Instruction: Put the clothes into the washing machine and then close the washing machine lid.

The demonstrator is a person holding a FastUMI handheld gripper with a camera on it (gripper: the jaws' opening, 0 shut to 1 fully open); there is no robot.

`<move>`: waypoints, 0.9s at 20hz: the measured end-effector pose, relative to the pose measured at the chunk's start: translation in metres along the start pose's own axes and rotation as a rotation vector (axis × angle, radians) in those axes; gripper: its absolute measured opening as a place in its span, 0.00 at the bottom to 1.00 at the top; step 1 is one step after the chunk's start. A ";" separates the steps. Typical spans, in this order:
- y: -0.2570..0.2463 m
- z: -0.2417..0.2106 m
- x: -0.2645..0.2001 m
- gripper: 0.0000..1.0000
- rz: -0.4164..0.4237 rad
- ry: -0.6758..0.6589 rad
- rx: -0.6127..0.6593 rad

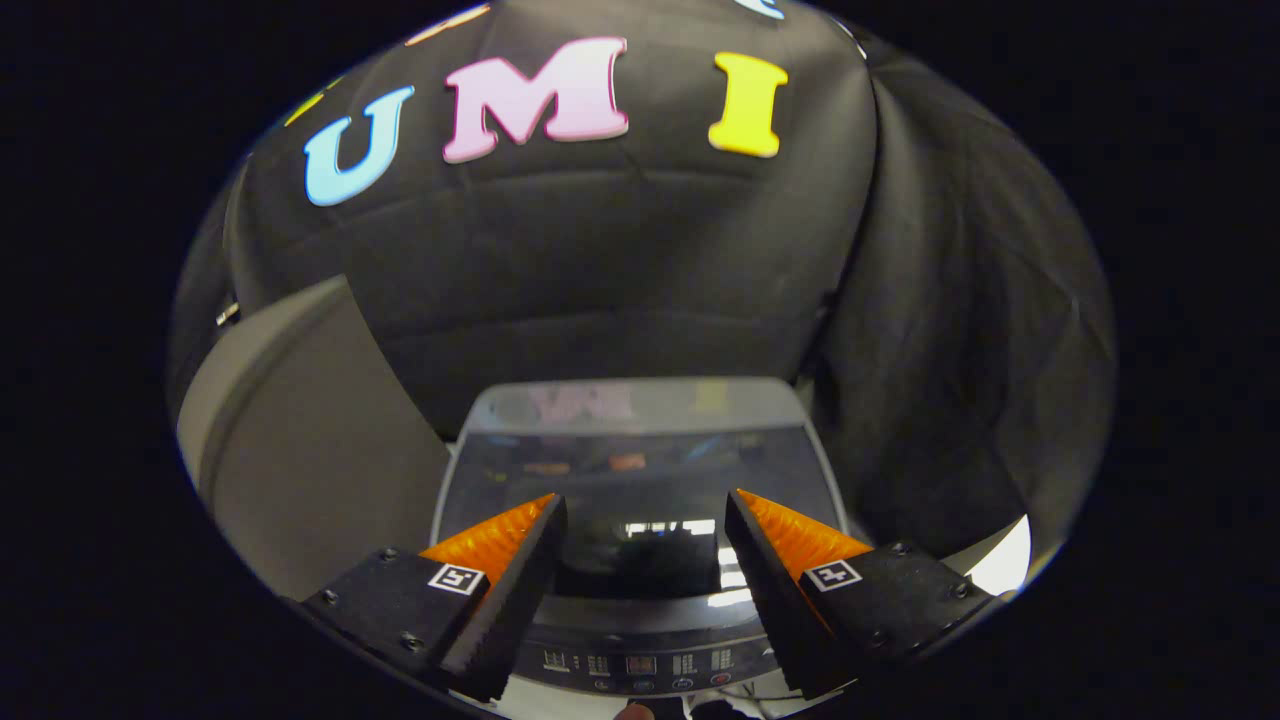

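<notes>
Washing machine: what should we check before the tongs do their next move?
1. Tongs open: ok, fingers spread apart.
2. Tongs free to grab: ok, nothing between the fingers.
3. Washing machine lid open for loading: not ok, it looks flat and shut.
4. Tongs lined up with the lid: ok, it lies just ahead, between the fingers.
5. Where the clothes are: cannot tell.
6. Fingers off the control panel: cannot tell.

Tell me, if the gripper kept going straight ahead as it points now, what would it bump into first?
Probably the washing machine: its closed dark lid lies just ahead of the open gripper. Depth is unclear.
</notes>
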State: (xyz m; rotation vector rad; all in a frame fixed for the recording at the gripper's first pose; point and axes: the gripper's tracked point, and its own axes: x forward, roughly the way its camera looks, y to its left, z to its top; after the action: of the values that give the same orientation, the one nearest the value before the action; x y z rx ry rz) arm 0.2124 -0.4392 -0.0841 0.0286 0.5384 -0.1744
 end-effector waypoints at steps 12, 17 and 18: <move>0.020 0.198 -0.149 0.99 0.083 -0.506 0.015; 0.026 0.236 -0.186 0.99 0.114 -0.565 0.009; 0.027 0.242 -0.191 0.99 0.117 -0.565 0.004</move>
State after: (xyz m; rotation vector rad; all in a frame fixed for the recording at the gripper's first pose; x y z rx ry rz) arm 0.1785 -0.3999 0.2207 0.0138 -0.0282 -0.0633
